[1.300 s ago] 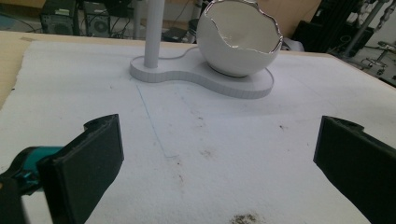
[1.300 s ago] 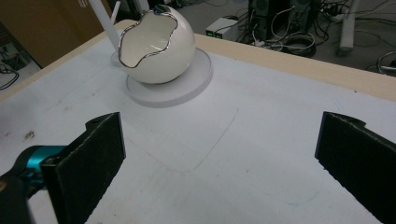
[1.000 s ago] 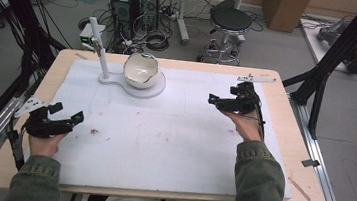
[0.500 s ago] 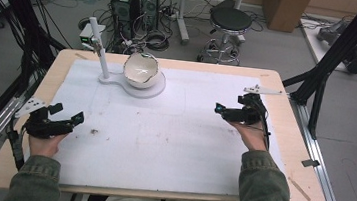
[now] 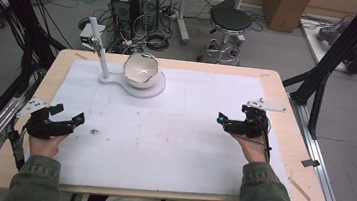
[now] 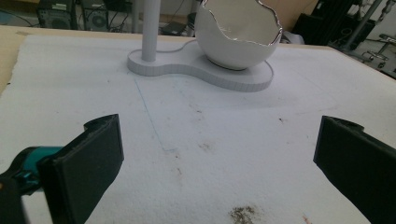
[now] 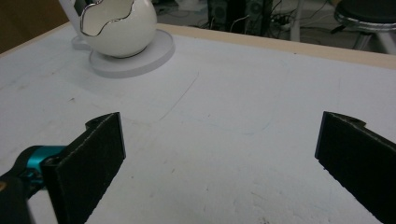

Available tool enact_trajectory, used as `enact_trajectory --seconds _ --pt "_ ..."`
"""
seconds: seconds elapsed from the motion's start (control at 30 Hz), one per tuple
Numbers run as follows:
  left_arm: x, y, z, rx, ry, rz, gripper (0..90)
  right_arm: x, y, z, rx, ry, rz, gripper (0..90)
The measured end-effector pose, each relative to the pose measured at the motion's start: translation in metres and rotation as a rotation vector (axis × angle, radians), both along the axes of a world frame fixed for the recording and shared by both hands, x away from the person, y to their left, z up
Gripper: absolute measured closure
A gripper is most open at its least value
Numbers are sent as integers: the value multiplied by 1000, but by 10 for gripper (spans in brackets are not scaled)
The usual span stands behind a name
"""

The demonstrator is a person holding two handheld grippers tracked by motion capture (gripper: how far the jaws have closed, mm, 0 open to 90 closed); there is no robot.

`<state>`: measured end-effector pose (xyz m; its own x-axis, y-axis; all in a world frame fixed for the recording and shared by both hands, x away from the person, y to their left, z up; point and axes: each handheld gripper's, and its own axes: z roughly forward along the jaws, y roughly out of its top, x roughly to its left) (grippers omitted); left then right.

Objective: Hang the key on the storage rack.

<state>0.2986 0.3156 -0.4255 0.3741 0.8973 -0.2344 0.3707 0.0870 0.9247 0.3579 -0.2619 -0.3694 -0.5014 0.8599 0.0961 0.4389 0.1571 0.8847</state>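
At both near corners of the mat, the left gripper [image 5: 66, 120] and right gripper [image 5: 229, 123] are sitting wide open, gripping nothing. Well beyond, the eggshell-shaped bowl [image 5: 141, 70] is resting on its stand [image 5: 118, 80]; judged so, no handling is under way.

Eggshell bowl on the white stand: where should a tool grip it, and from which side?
Probably the jagged rim of the eggshell bowl, one jaw inside and one outside, coming from above. Its body is round and smooth, and its mouth opens upward. Approach from the side away from the post, which stands close beside it.
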Motion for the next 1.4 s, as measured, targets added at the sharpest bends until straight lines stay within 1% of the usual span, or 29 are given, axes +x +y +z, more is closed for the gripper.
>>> enact_trajectory --seconds 0.07,0.17,0.27,0.3,0.4,0.53,0.63,0.67,0.8,0.9,0.93,1.07,1.17,1.23,1.3,1.33,1.4 --pt "0 0 0 0 0 1 20 -3 -1 -3 9 -13 -6 5" --pt "0 0 -1 0 1 -3 20 -6 -2 -7 3 -11 -22 5" --pt "0 -1 -2 7 3 -8 20 -10 -4 -11 -8 -42 -39 5" --pt "-1 -1 -2 9 4 -8 20 -12 -4 -12 -2 -39 -48 5" --pt "-1 -2 -2 15 4 -10 20 -16 -7 -15 -2 -56 -58 5" --pt "-1 -3 -2 21 4 -12 20 -22 -10 -20 -2 -67 -73 5" --pt "-2 -3 -3 17 3 -12 20 -25 -12 -23 0 -65 -77 5" --pt "-2 -4 -3 27 2 -15 20 -26 -12 -24 0 -66 -79 5" --pt "-2 -5 -4 30 3 -18 20 -31 -14 -27 -1 -70 -90 5" --pt "-2 -5 -5 31 10 -20 20 -34 -16 -31 0 -77 -97 5" --pt "-2 -5 -5 38 16 -19 20 -34 -17 -32 3 -81 -101 5" --pt "-1 -7 -5 48 14 -14 20 -35 -19 -36 -1 -68 -110 5" --pt "-1 -7 -6 46 14 -15 20 -35 -19 -41 4 -44 -115 5" --pt "-1 -8 -6 46 13 -15 20 -35 -19 -43 1 -34 -119 5" --pt "0 -8 -6 48 12 -18 20 -34 -20 -45 -16 -31 -127 5" --pt "0 -8 -6 49 12 -20 20 -35 -21 -45 -10 -28 -130 5" --pt "0 -8 -5 49 11 -21 20 -36 -23 -44 6 -37 -136 5"
